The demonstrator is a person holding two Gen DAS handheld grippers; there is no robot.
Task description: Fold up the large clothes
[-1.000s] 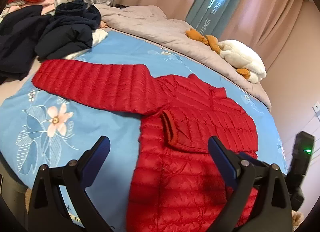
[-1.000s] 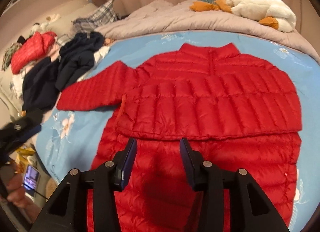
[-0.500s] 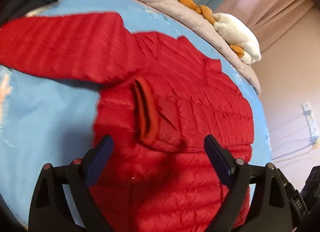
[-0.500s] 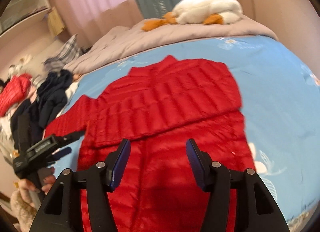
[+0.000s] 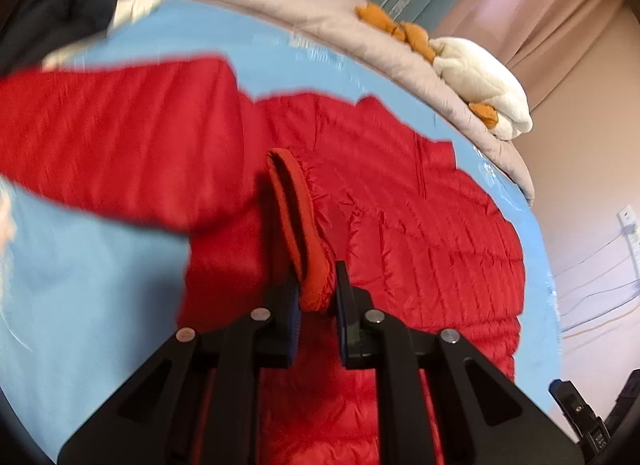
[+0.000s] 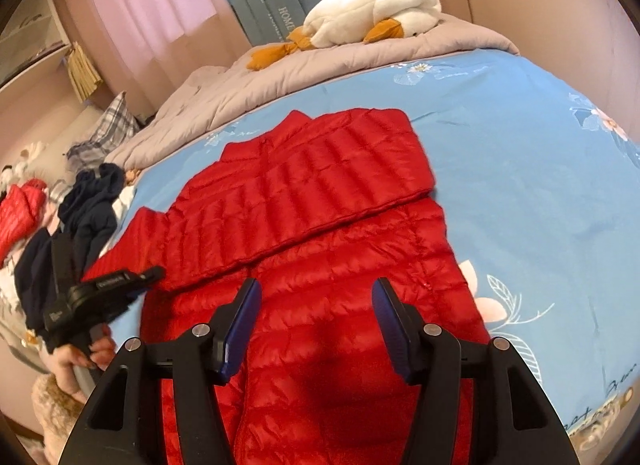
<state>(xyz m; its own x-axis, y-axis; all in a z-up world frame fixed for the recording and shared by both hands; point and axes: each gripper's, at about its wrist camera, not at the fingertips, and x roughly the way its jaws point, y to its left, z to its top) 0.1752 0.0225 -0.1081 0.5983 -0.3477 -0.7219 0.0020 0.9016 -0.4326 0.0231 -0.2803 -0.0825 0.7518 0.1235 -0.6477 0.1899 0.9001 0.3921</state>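
Evidently the left gripper (image 5: 314,289) jaws are closing on the folded sleeve's cuff (image 5: 298,221) of the red jacket (image 6: 320,225), apparently to reposition it; right gripper (image 6: 316,325) jaws half-open, empty, above the hem.

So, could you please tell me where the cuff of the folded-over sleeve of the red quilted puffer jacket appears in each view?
Left wrist: the cuff sits at centre, its near end between the closing jaws of the left gripper.
Right wrist: at left of centre, hidden behind the left gripper.
Shared landmark: the white plush goose on the grey quilt.
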